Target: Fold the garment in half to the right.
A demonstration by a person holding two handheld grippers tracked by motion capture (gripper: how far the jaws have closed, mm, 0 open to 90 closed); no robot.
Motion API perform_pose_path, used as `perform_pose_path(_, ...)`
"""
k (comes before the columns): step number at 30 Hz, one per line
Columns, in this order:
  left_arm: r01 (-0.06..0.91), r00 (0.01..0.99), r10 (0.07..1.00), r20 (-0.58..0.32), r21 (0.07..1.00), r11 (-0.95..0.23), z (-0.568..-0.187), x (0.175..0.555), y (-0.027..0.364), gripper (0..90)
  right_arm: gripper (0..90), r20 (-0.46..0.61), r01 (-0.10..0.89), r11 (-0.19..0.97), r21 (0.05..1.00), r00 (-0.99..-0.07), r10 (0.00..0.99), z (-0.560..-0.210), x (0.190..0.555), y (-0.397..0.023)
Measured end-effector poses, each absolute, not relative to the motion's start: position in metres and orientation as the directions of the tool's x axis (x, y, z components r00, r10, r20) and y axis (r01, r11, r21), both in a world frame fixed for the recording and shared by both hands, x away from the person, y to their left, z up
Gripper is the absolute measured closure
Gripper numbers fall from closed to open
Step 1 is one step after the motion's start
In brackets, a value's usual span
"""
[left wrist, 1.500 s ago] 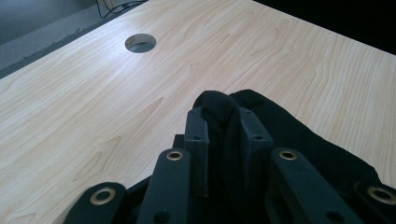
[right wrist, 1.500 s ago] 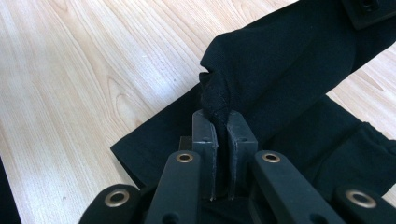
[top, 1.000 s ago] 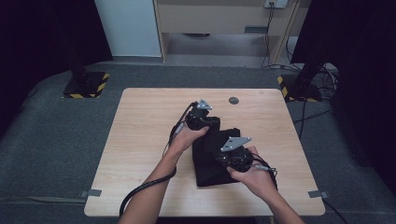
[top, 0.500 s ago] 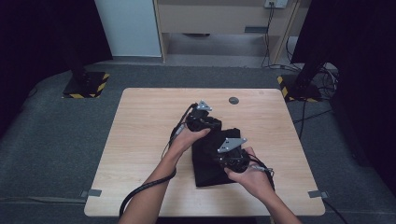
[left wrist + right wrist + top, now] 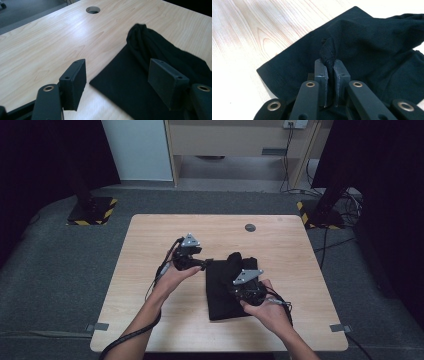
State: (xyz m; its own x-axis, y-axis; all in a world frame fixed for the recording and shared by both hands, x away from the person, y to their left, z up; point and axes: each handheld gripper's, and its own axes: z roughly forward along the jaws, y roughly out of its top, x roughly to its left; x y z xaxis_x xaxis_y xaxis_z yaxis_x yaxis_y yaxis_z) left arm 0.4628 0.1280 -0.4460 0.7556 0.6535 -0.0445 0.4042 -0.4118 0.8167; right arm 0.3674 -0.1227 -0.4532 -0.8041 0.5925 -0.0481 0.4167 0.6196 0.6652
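I note right gripper (image 5: 329, 72) jaws pinching a fold of black cloth (image 5: 220, 290) on the bench (image 5: 150, 270); left gripper (image 5: 117, 82) jaws, just opening, empty.

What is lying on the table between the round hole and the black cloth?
Nothing: in the high view, bare wood separates the round hole from the black cloth.

Table (image 5: 150, 270): showing as pale wood-grain board, smooth, carrying a soft sheen where light is falling on it. Black cloth (image 5: 222, 292): reading as matt knit fabric, fine ribbed weave with a stitched hem showing in the right gripper view. Left gripper (image 5: 117, 82) and right gripper (image 5: 330, 75): jaws looking like matt black plastic, possibly coated metal, with brass-coloured rivets glinting. Floor (image 5: 60, 260): appearing as grey, rough carpet.
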Motion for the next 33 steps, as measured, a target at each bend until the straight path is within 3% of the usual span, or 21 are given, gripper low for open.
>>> perform_pose_path(8, 0.384, 0.74, 0.672, 0.035, 0.799, -0.464, -0.464, 0.421, 0.144, 17.3, 83.1, -0.053, 0.428, 0.61, 0.667, -0.789, 0.612, -0.457, 0.361, -0.129)
perform_pose_path(17, 0.412, 0.719, 0.694, 0.039, 0.78, -0.471, -0.485, 0.386, 0.162, 10.0, 82.1, -0.027, 0.47, 0.583, 0.663, -0.763, 0.646, -0.471, 0.354, -0.145)
perform_pose_path(25, 0.443, 0.69, 0.724, 0.019, 0.78, -0.442, -0.511, 0.368, 0.184, 9.9, 78.8, 0.006, 0.518, 0.539, 0.664, -0.725, 0.689, -0.481, 0.351, -0.158)
perform_pose_path(28, 0.448, 0.682, 0.732, 0.002, 0.789, -0.42, -0.517, 0.364, 0.19, 9.5, 75.0, 0.018, 0.536, 0.518, 0.667, -0.707, 0.707, -0.485, 0.349, -0.161)
perform_pose_path(33, 0.434, 0.691, 0.723, 0.014, 0.792, -0.429, -0.523, 0.355, 0.19, 9.1, 58.9, 0.051, 0.564, 0.488, 0.666, -0.687, 0.725, -0.481, 0.349, -0.164)
